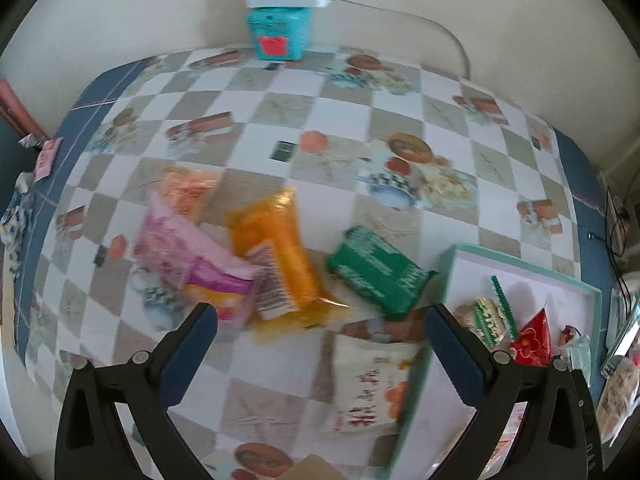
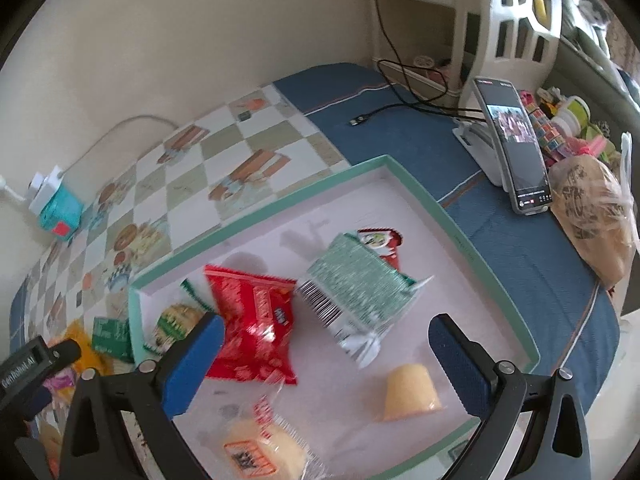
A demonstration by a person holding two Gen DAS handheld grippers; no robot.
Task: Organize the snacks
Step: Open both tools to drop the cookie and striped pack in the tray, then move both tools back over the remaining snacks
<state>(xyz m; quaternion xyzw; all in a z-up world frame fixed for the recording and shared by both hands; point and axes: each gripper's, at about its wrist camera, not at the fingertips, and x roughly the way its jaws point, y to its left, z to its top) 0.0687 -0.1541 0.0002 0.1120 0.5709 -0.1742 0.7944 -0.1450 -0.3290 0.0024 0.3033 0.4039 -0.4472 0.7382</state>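
Snacks are lying split between a checkered tablecloth [image 1: 320,92] and a shallow mint-rimmed tray [image 2: 280,200]; the left gripper [image 1: 320,320] is hovering with fingers spread wide and empty above a pink packet [image 1: 188,256], an orange packet [image 1: 280,256] and a green packet [image 1: 380,272] beside the tray's edge; the right gripper [image 2: 324,336], jaws equally wide and holding nothing, is hanging over a red packet [image 2: 256,320], a pale green wrapper [image 2: 356,288] and a yellow jelly cup [image 2: 408,392]; only the right view is showing a propped phone [image 2: 516,148] and a brown bag [image 2: 592,212] crowding the blue border.
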